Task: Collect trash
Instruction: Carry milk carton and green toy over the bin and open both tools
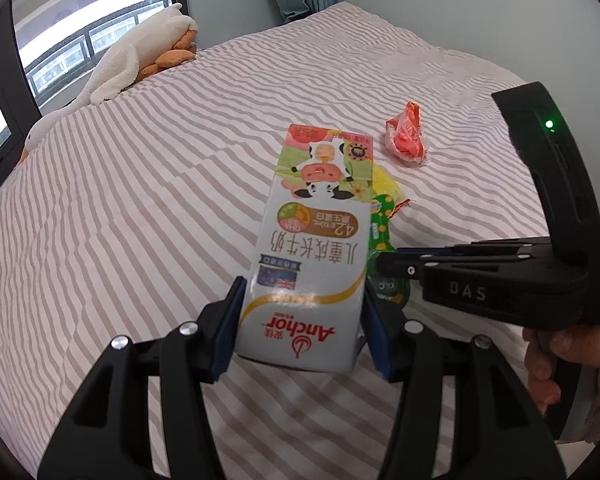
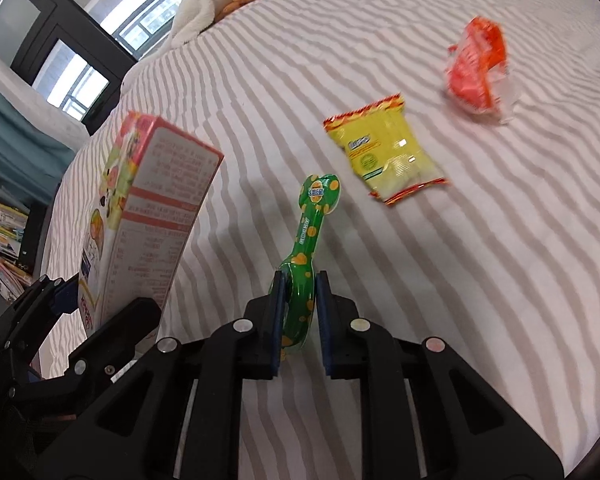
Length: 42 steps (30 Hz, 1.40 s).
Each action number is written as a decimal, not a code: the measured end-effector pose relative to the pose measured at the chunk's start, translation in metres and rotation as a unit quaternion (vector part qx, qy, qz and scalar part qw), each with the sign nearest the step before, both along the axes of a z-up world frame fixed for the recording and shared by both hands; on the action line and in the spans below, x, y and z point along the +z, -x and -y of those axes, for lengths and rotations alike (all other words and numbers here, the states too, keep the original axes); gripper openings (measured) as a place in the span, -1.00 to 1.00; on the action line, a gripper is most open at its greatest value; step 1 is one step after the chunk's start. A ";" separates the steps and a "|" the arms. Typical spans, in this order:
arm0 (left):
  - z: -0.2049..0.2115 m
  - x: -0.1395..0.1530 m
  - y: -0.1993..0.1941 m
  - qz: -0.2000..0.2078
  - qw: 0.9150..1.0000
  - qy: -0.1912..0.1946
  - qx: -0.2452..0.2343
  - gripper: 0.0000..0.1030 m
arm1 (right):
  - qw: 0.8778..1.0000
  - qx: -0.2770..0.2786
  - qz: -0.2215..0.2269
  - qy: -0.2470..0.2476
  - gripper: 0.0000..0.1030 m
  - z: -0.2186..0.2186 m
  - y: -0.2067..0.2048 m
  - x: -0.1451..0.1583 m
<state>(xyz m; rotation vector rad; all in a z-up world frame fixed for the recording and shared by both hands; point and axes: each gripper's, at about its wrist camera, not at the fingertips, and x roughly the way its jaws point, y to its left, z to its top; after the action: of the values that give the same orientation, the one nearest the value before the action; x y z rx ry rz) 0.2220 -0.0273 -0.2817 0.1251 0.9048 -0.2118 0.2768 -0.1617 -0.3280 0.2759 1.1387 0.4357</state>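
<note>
In the left wrist view, a milk carton [image 1: 312,248] is clamped near its base between the half-open jaws of the left gripper [image 1: 300,336] and held clear of the striped bed [image 1: 140,200], seemingly for carrying off. An orange wrapper [image 1: 406,136] is left lying on the bed beyond.

In the right wrist view, a green dinosaur-shaped packet [image 2: 306,256] is pinched by its lower end in the nearly closed jaws of the right gripper [image 2: 300,320]. A yellow packet [image 2: 384,152] is seen lying on the bed, not yet collected.

Your left wrist cam looked down close over the striped bed [image 1: 140,200], right cam likewise, both shared the milk carton [image 1: 312,248] and orange wrapper [image 1: 406,136]
</note>
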 end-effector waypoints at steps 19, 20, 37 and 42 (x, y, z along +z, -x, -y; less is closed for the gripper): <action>0.157 0.038 0.083 0.002 0.991 0.021 -0.135 0.06 | 0.988 -0.133 0.043 0.066 -0.73 0.201 0.141 0.077; 0.173 0.037 0.091 0.001 0.989 0.022 -0.148 0.06 | 0.986 -0.144 0.041 0.071 -0.73 0.214 0.154 0.076; 0.373 -0.049 0.237 -0.055 0.968 0.024 -0.245 0.06 | 0.967 -0.221 -0.055 0.111 -0.72 0.408 0.355 -0.046; 0.391 -0.080 0.266 -0.071 0.970 0.004 -0.234 0.06 | 0.972 -0.202 -0.063 0.100 -0.26 0.419 0.360 -0.080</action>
<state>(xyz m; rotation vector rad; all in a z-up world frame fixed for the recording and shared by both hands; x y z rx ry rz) -0.0438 -0.4187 -0.3621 0.3198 1.0073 -0.6693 -0.0836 -0.5811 -0.4082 0.3525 1.2042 -0.0581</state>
